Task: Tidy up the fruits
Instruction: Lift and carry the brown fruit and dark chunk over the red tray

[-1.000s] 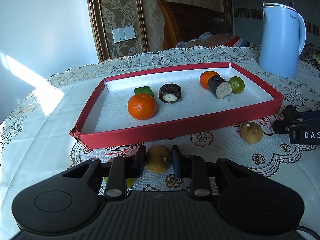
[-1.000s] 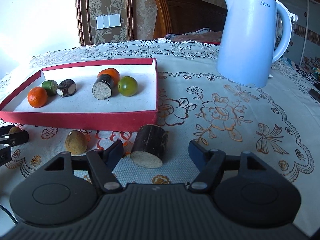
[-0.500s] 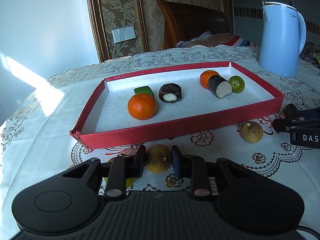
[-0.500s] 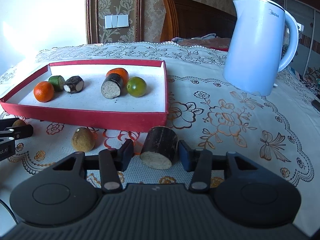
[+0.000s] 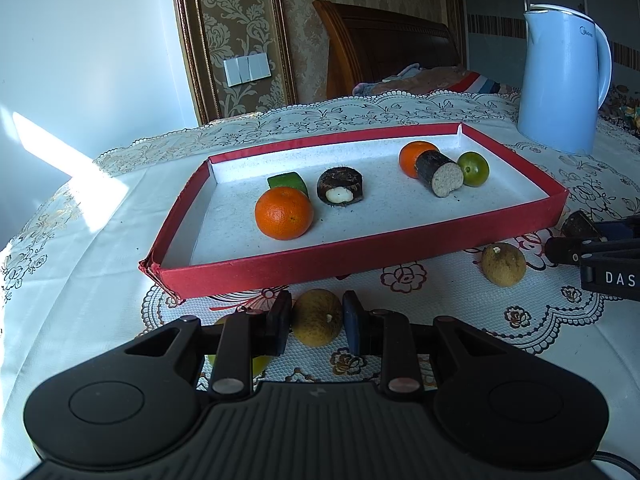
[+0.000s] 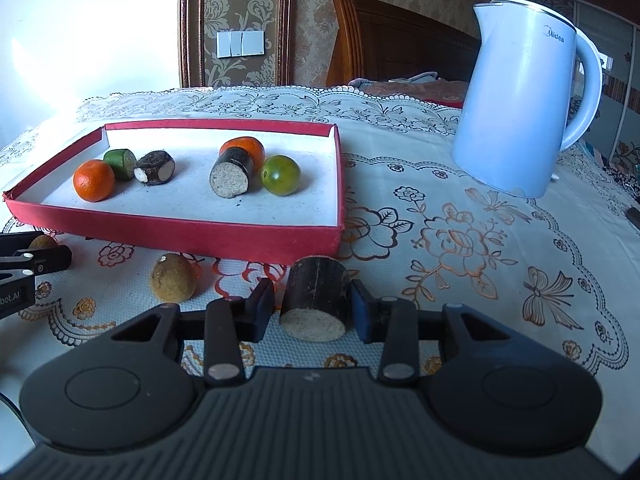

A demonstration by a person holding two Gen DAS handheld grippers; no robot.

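Note:
A red tray [image 5: 360, 242] [image 6: 180, 236] holds two oranges, two dark cut pieces and two green fruits. My left gripper [image 5: 316, 320] is shut on a brown round fruit [image 5: 317, 317] on the tablecloth in front of the tray. My right gripper [image 6: 314, 306] is shut on a dark sugarcane piece [image 6: 316, 300] with a pale cut end, near the tray's right front corner. A second brown round fruit [image 5: 503, 264] [image 6: 173, 283] lies between the two grippers. A yellow-green fruit [image 5: 256, 364] shows partly under my left finger.
A light blue kettle [image 5: 562, 80] [image 6: 520, 96] stands right of the tray. An embroidered tablecloth [image 6: 460, 240] covers the table. A wooden headboard [image 5: 380, 44] and a wall lie behind the table. The table's edge curves away at the left.
My right gripper's jaws closed from wide open onto the sugarcane piece. My left gripper stayed shut on the brown fruit and barely moved.

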